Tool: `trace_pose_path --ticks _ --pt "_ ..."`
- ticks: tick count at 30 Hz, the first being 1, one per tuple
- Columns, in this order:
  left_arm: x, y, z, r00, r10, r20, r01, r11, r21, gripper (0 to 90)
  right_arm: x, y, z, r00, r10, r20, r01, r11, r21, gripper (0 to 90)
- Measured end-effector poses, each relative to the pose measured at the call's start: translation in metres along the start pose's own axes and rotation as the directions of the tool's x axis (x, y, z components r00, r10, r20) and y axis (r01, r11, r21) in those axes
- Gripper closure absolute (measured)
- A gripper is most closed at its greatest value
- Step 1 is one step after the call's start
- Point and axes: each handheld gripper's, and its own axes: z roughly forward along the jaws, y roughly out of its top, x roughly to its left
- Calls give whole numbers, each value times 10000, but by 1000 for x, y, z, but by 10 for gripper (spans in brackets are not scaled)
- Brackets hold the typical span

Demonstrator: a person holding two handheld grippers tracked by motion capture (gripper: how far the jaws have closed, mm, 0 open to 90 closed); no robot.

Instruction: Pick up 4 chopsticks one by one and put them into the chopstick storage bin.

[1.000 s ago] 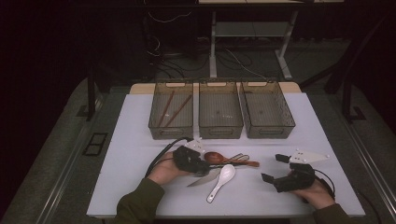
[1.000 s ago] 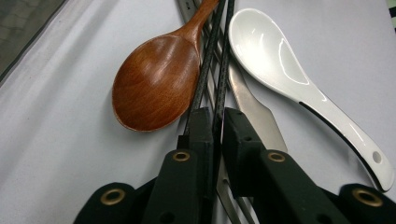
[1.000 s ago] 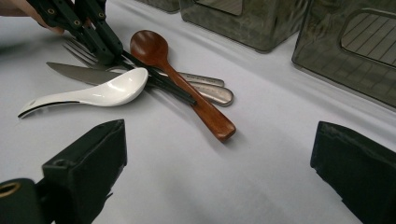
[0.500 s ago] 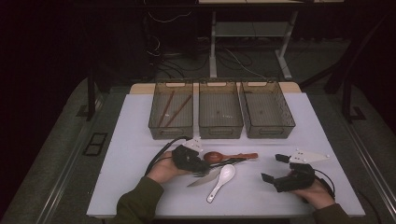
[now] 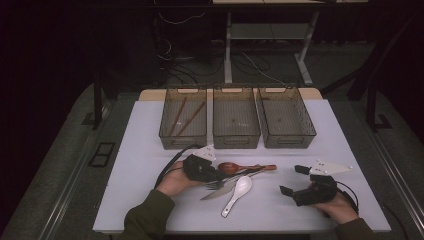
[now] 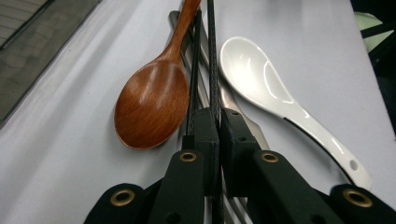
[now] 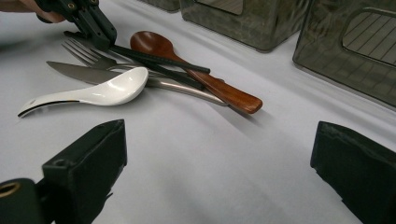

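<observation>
A pile of cutlery lies mid-table: a brown wooden spoon (image 5: 235, 166) (image 6: 152, 102) (image 7: 205, 81), a white ceramic spoon (image 5: 239, 190) (image 6: 261, 79) (image 7: 112, 88), a metal fork (image 7: 84, 53), a knife (image 7: 70, 70) and a pair of black chopsticks (image 6: 212, 56) (image 7: 159, 60). My left gripper (image 5: 215, 176) (image 6: 218, 116) (image 7: 100, 39) is shut on the near ends of the black chopsticks, which lie across the wooden spoon's handle. At the right, my right gripper (image 5: 292, 180) (image 7: 219, 154) rests open on the table, nothing between its jaws.
Three dark mesh bins stand in a row at the back: the left bin (image 5: 170, 140) holds brown chopsticks (image 5: 182, 117); the middle bin (image 5: 236, 141) and right bin (image 5: 290, 141) look bare inside. White tabletop (image 5: 130, 200) lies open around the pile.
</observation>
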Motion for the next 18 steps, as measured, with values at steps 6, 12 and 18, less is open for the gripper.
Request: trace_pose_path --ticks 6,12,18 --pt "-2 3 -5 9998 -96 -173 93 9998 -156 848 2 0 1 10000 -34 -11 34 10000 51 32" --pt "-3 6 -15 9989 -220 -414 199 9986 -497 848 5 -2 1 10000 -11 -59 12 10000 82 32" --pt "-4 10 -26 9967 -365 -724 312 9968 -734 847 6 -3 3 9999 -5 -135 7 9999 148 32"
